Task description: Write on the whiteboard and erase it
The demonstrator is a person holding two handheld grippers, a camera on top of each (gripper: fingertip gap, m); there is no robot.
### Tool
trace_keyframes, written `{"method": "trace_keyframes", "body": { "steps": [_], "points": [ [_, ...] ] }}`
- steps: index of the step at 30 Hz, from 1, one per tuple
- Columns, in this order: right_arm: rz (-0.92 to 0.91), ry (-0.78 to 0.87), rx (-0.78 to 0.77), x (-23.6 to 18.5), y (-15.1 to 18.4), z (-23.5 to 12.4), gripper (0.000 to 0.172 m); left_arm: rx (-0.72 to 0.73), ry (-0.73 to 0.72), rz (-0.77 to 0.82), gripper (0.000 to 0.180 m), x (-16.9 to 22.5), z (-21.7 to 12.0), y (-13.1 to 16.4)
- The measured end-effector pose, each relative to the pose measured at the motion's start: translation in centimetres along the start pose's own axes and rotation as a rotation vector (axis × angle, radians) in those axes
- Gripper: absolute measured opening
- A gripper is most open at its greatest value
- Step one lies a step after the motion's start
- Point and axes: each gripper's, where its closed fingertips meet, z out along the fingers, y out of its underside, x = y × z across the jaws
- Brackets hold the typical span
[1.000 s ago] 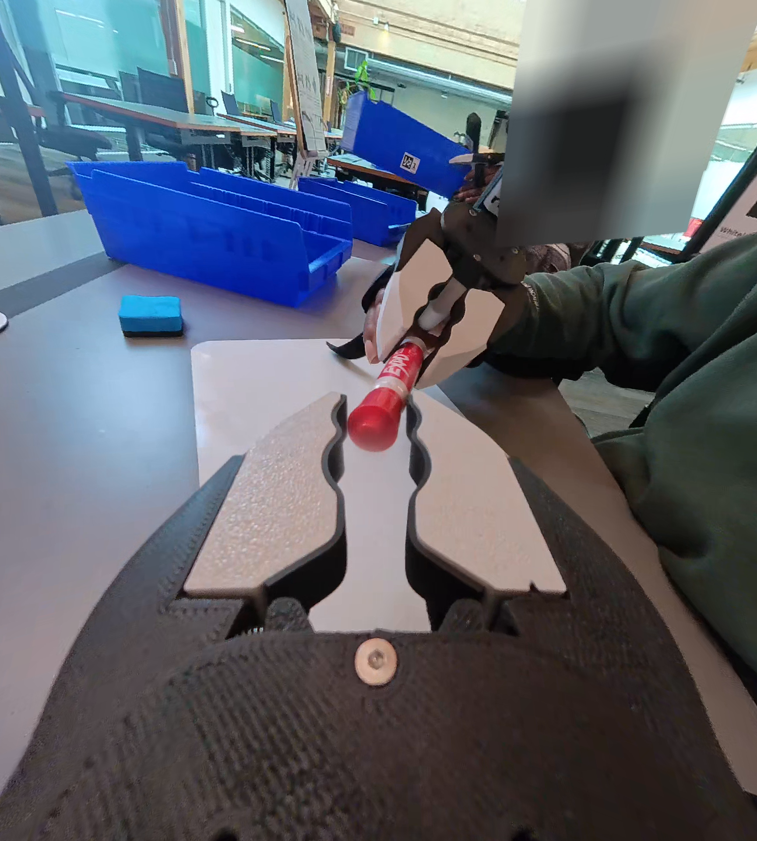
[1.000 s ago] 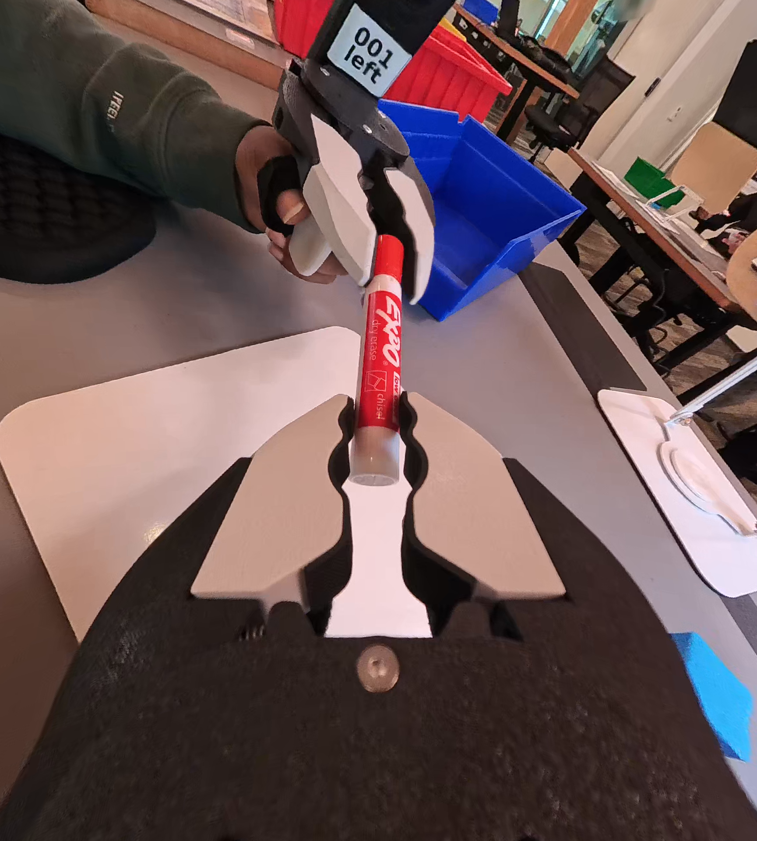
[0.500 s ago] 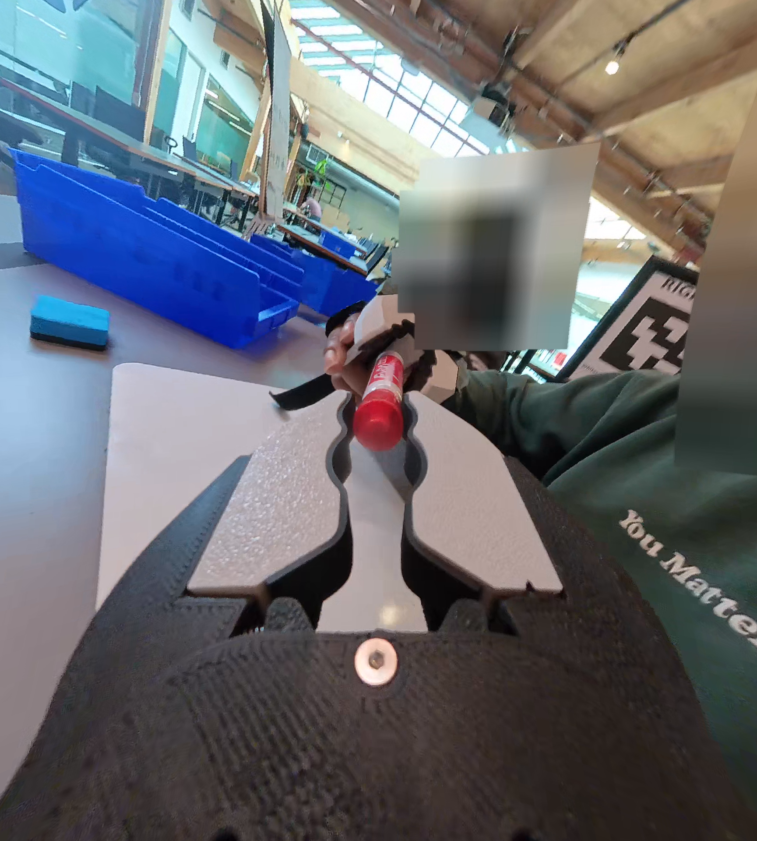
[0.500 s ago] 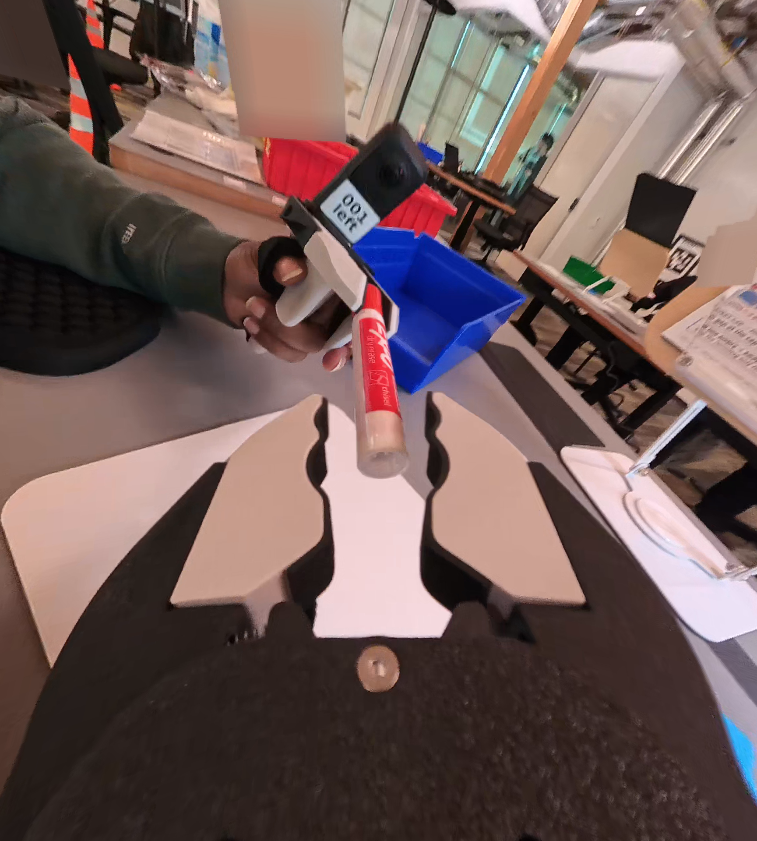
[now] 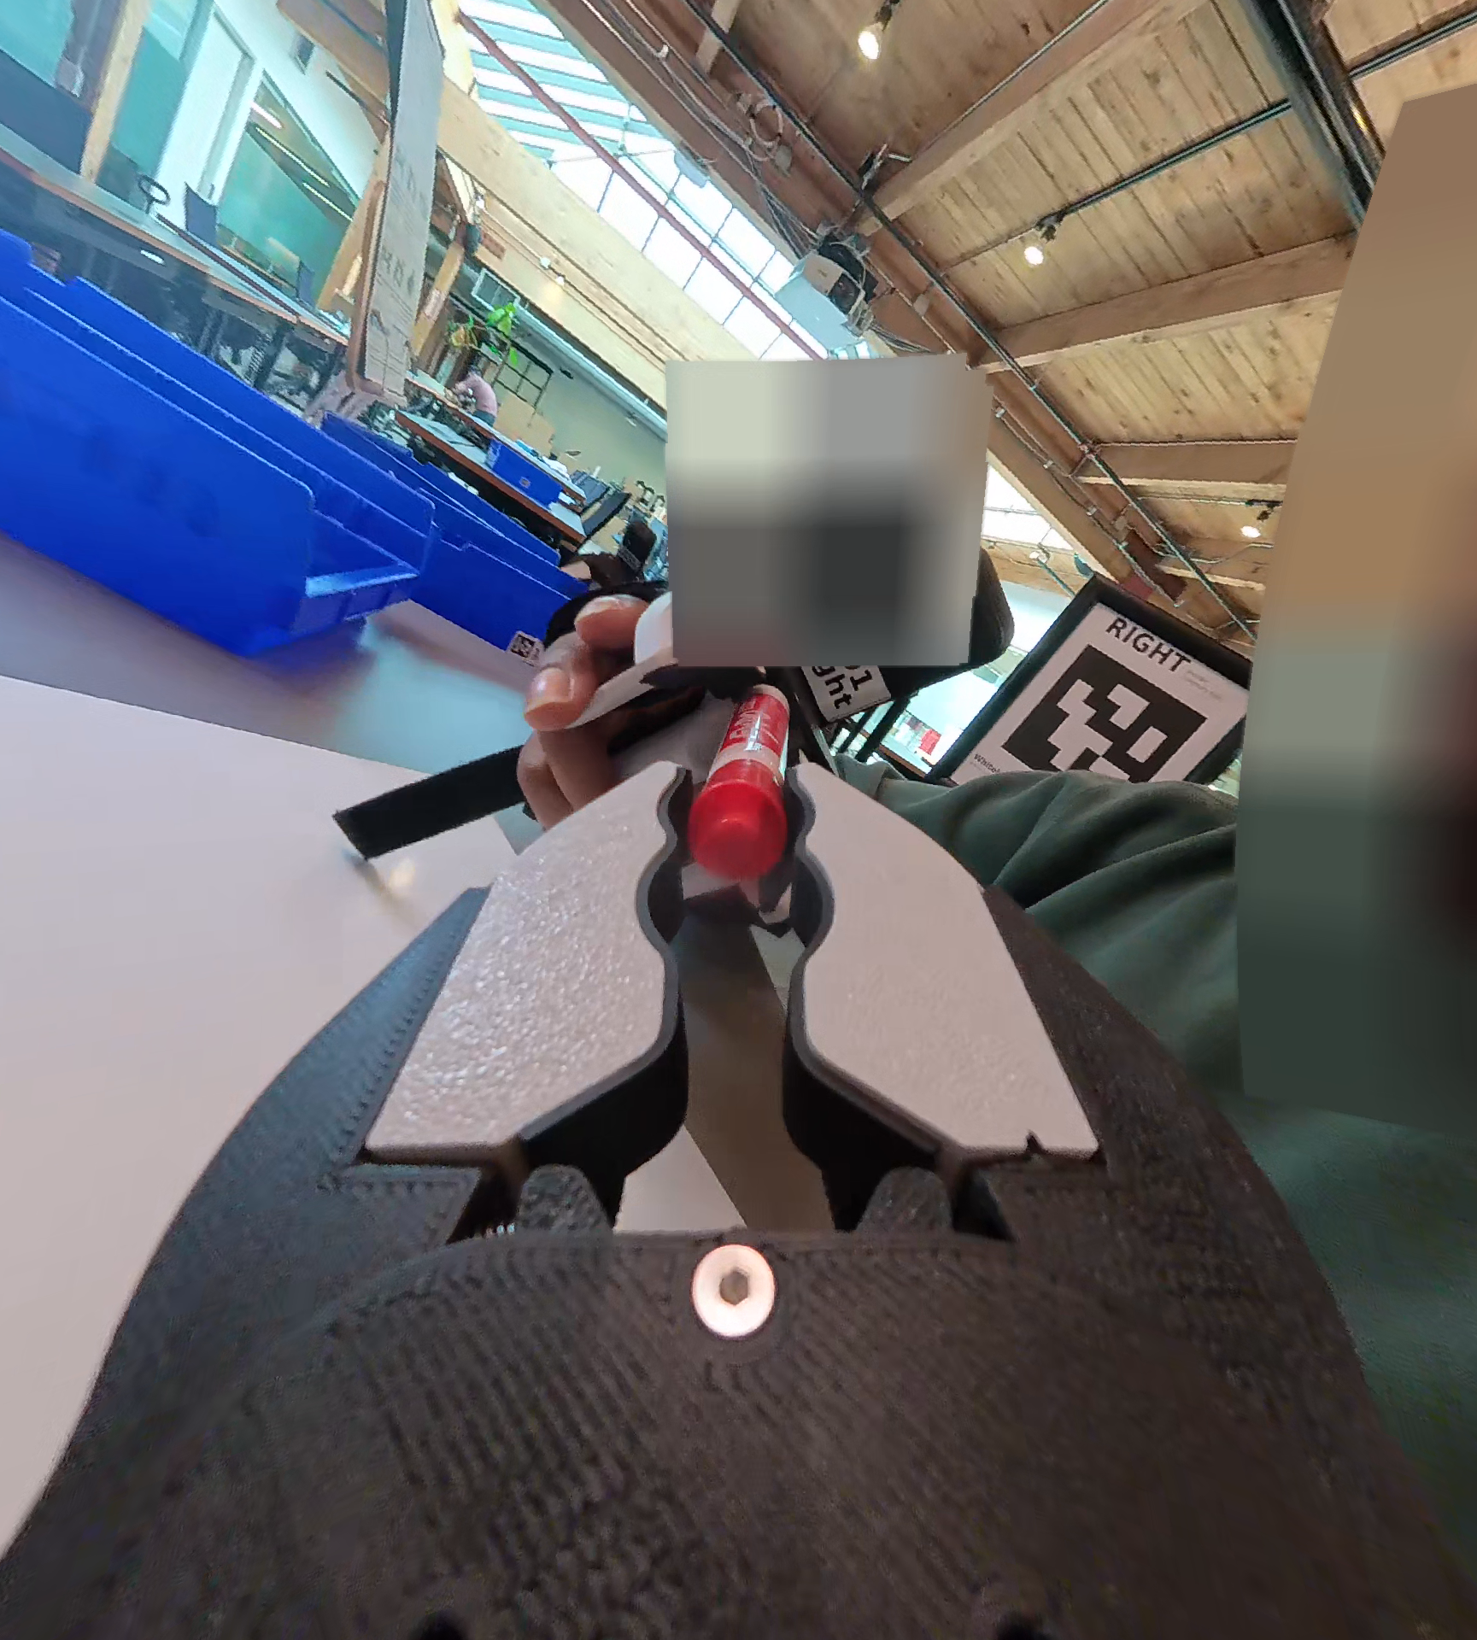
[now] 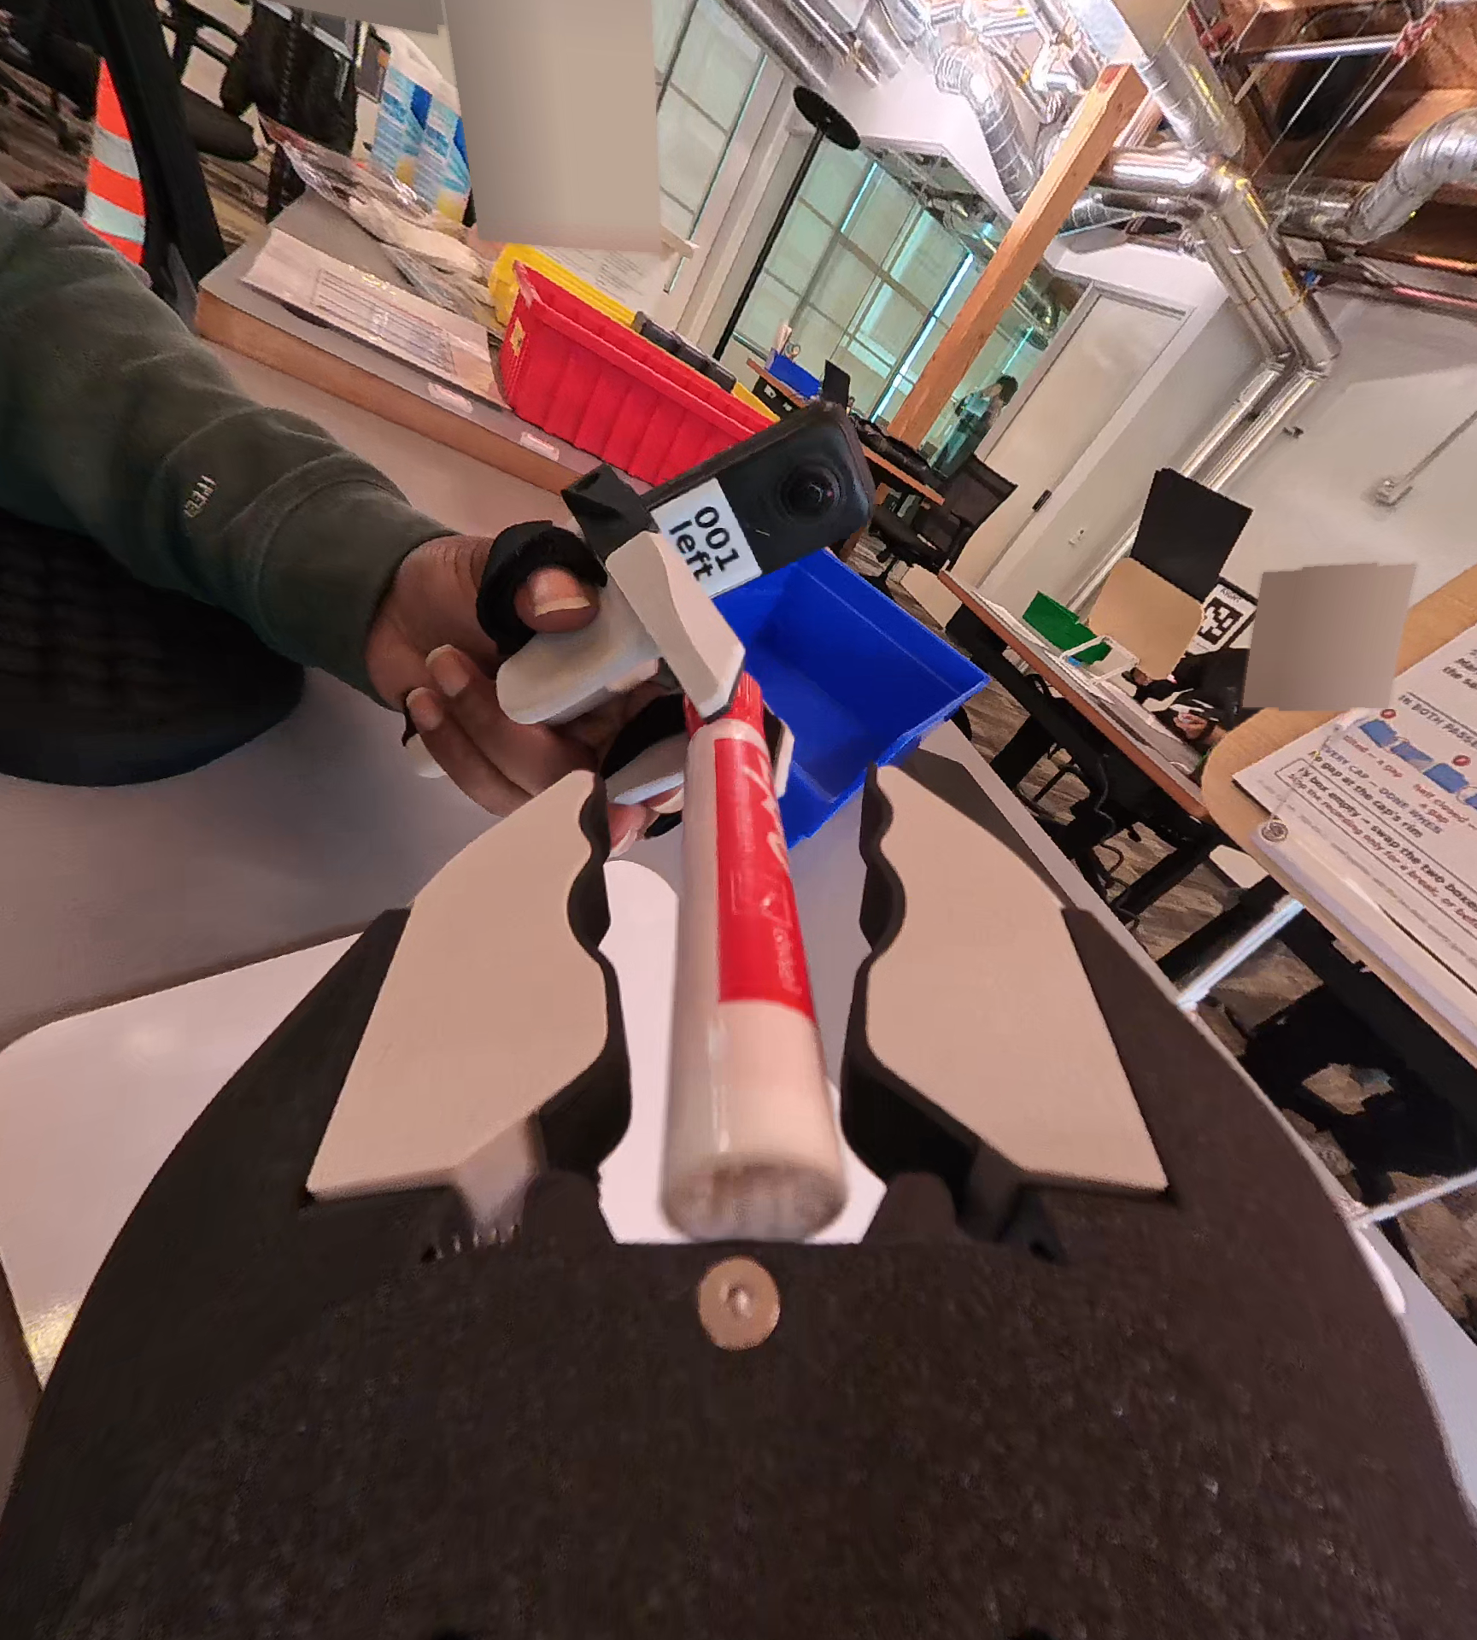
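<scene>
The left claw (image 6: 721,710) pinches the red cap end of the marker (image 6: 743,958), while the right claw (image 6: 734,852), clamped on the barrel a second ago, now stands spread around it over the whiteboard (image 6: 140,1092), so uncapping looks unfinished.

- A grey table (image 6: 184,887) is seen as the bearing surface in both views.
- A white board (image 6: 140,1083) with rounded corners is laid flat on the table; its face appears blank where it is shown.
- In the left wrist view, long blue bins (image 5: 140,497) are set on the table beyond the board (image 5: 95,887), apart from its far edge.
- In the right wrist view, an open blue bin (image 6: 850,674) is stood on the table just past the board.
- Further tables with red bins (image 6: 619,390) and papers are seen behind, well apart.
</scene>
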Motion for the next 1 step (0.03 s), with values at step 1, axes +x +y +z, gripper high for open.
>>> {"method": "trace_keyframes", "body": {
  "steps": [1],
  "points": [
    [0.001,-0.003,-0.003,-0.13,0.06,0.10,0.054,-0.010,0.005,-0.012,0.020,-0.02,0.11,0.26]
  ]
}}
